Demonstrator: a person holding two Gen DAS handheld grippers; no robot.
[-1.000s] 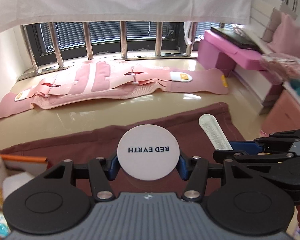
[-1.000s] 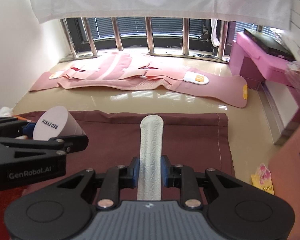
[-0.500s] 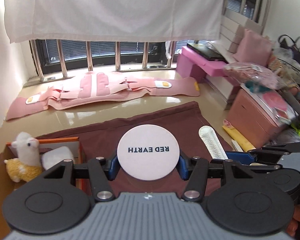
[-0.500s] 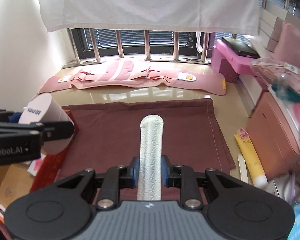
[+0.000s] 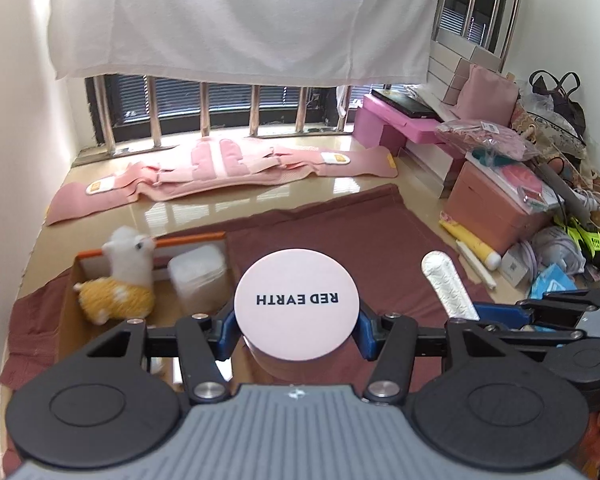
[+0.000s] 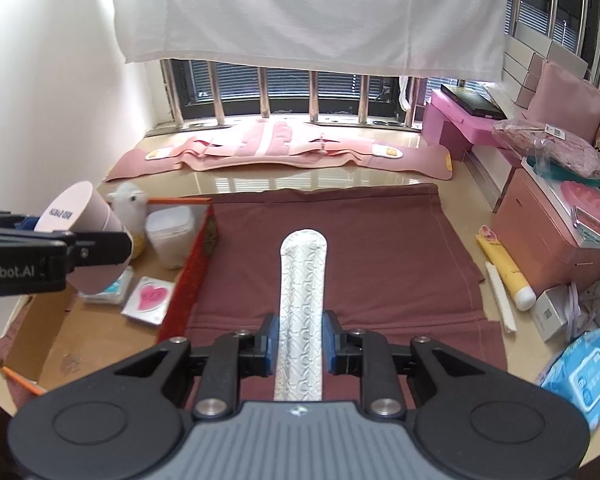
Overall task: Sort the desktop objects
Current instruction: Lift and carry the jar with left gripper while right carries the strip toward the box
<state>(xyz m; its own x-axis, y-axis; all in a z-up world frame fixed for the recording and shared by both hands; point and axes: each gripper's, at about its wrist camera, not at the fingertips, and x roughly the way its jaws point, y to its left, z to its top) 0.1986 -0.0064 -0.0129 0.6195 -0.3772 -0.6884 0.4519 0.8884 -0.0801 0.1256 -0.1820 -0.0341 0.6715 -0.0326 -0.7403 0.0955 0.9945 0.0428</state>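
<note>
Fingers of our left gripper [image 5: 296,322] are pinching the pink round jar [image 5: 296,305], whose flat lid reads RED EARTH, while fingers of our right gripper [image 6: 300,344] are clamping a long white embossed pad [image 6: 303,304] by its near end. We are carrying both items aloft: the jar is hanging over the right edge of the cardboard box [image 6: 56,344], and the pad is projecting forward above the maroon cloth [image 6: 380,248]. We are judging this as a transport step toward the box, which is already holding a plush alpaca [image 5: 118,280], a clear tub [image 6: 168,230] and flat packets [image 6: 148,294]. Next, we are needing a bare patch of box floor under each item before spreading the fingers. The jar is looking rigid and smooth; the pad is looking light and flexible.
</note>
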